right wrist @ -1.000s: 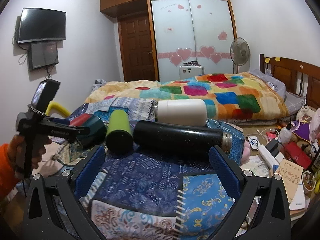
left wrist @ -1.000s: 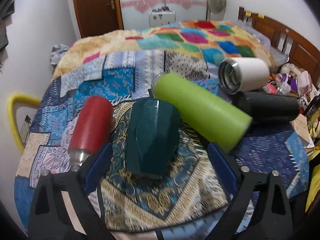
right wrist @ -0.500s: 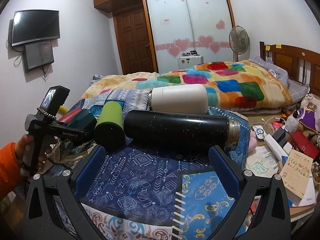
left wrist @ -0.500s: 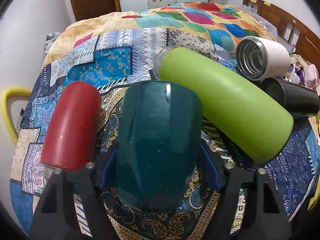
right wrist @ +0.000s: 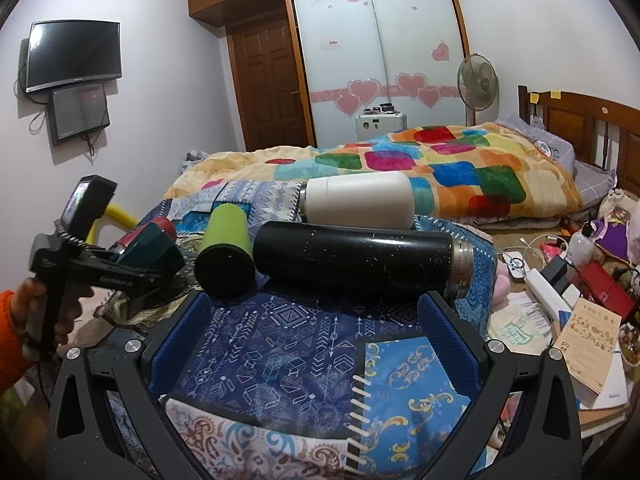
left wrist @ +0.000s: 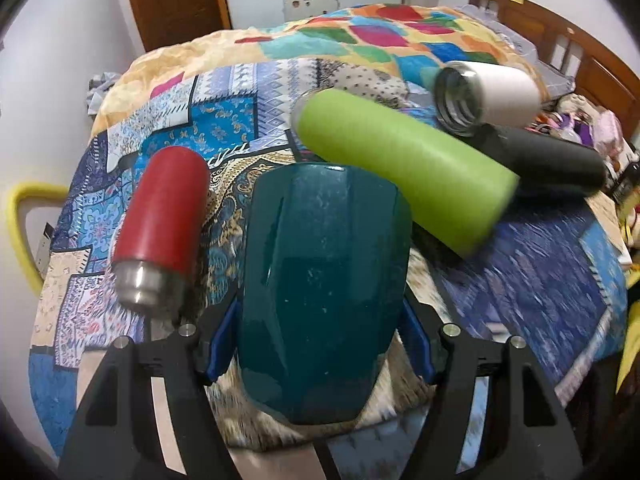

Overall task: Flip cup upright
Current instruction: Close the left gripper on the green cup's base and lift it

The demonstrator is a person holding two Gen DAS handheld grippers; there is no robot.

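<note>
The dark green cup (left wrist: 324, 288) sits between the two blue pads of the left gripper (left wrist: 322, 344), which squeezes its sides. The right gripper (right wrist: 316, 328) is wide open, holding nothing, well apart from the cup.

left tongs (left wrist: 322, 344): black plastic arms w/ cut-out slots; blue ribbed pads (left wrist: 222, 340) inside; silver round screws on top of each arm.
right tongs (right wrist: 314, 330): same build, black frame, blue dotted-texture pads (right wrist: 448, 330), silver screws at joints, slot openings in the arms.
left tongs, side view (right wrist: 120, 276): black pistol-type handle, small camera w/ lit screen on top, faint lettering along the body, unreadable.
hand (right wrist: 48, 312): bare skin, fingers visible.
sleeve (right wrist: 10, 340): orange, knit-looking cuff.
</note>
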